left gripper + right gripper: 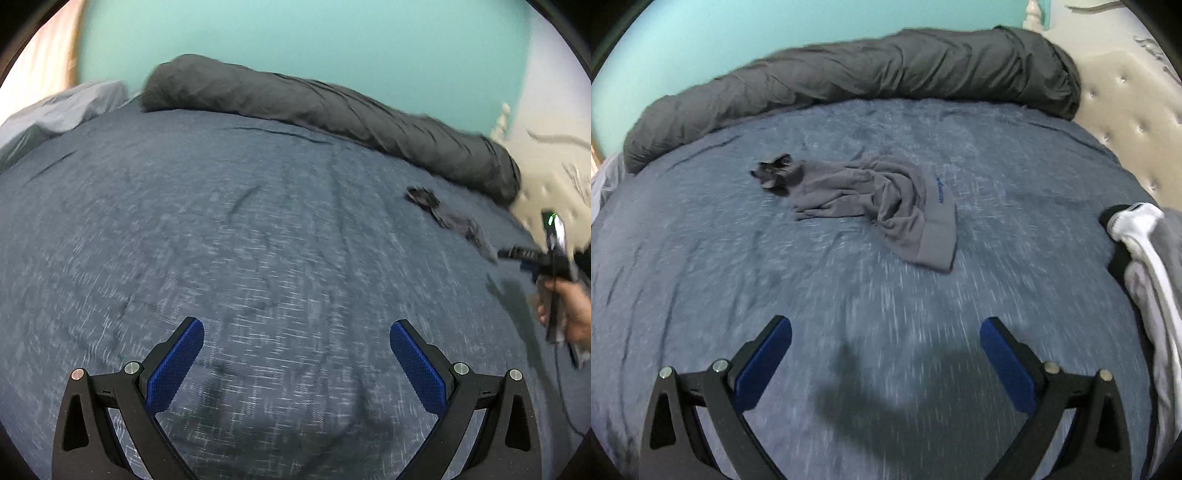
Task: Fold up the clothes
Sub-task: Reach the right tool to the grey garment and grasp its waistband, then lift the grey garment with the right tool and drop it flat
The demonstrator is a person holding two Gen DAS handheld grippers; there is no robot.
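A: What is nearest in the left wrist view?

B: The left gripper point(296, 363), its blue pads spread wide apart with nothing between them. It hangs above a blue heathered bedspread point(258, 240); that picture is streaked with blur.

A: And the right one?

B: The right gripper point(885, 363) stands the same way, tongs wide apart and empty, over the same bedspread point(701, 277). A dark shadow lies on the cloth just ahead of its pads. In the left wrist view that tool shows at the right edge, held in a hand point(569, 314), but from there its jaws are too blurred to read.

A: Where are the clothes?

B: A crumpled grey garment point(871, 199) lies loose on the middle of the bed, ahead of the right gripper and well apart from it. It has a broad band with small blue lettering along its right end, and a darker, scrunched bit at its left end. From the left wrist it appears small and far to the right point(454, 221), near the other tool.

A: Anything beside it?

B: At the right edge of the right wrist view, a pile of white and grey clothes point(1148, 266) hangs over something dark.

A: And farther back?

B: A long dark grey rolled blanket point(849, 77) lies across the far side of the bed. To its right is a cream tufted headboard point(1126, 122), and behind it a turquoise wall point(738, 33).
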